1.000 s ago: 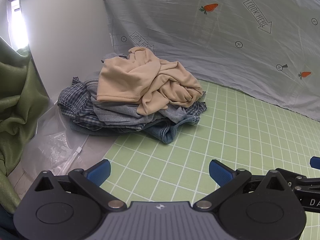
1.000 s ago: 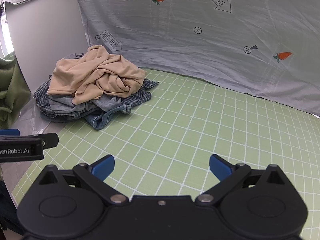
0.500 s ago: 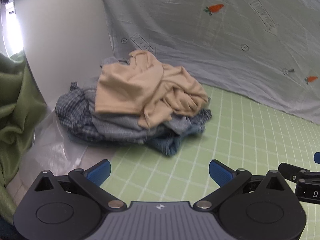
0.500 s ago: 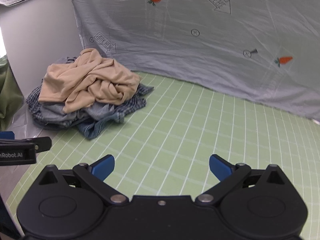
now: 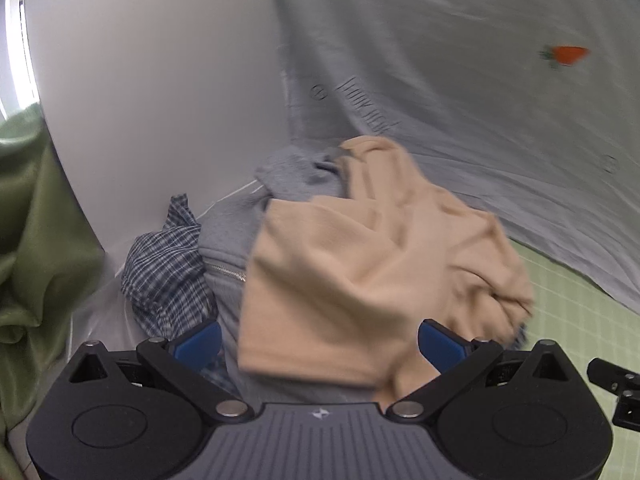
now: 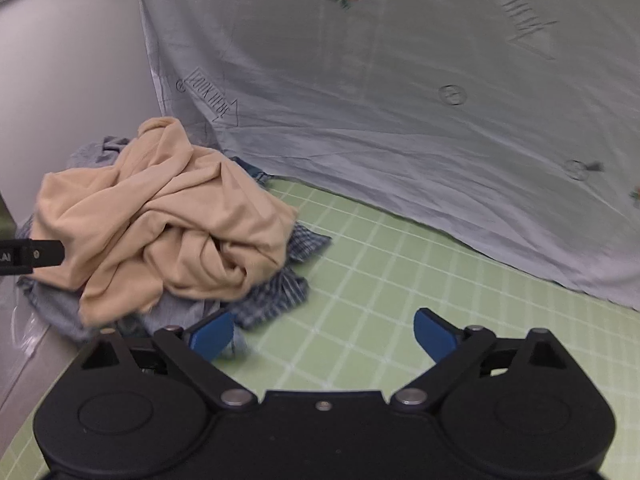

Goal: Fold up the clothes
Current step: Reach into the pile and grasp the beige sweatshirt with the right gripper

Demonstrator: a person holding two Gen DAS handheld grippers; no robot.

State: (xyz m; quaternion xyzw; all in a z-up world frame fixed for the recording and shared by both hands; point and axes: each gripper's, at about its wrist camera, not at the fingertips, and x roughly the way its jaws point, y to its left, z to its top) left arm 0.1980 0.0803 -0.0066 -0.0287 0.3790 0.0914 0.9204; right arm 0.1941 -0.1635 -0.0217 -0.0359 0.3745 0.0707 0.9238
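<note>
Green grid mat point(image 6: 400, 280), beige garment point(image 5: 360, 280) seemingly between wide-spread left gripper point(image 5: 320, 340); right gripper point(image 6: 324, 332) spread, empty

both grippers are closer to the pile of clothes point(image 6: 160, 232) than a second ago. the left gripper point(image 5: 318, 342) now has its spread jaws either side of the beige shirt point(image 5: 360, 272); the right gripper point(image 6: 324, 332) is at the pile's edge.

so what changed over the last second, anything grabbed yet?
Both grippers moved in toward the clothes pile: the left gripper now has its open fingers either side of the beige top, and the right gripper is at the pile's near edge. Nothing gripped. Jaws stayed open, and the pile looks undisturbed on the green mat.
</note>
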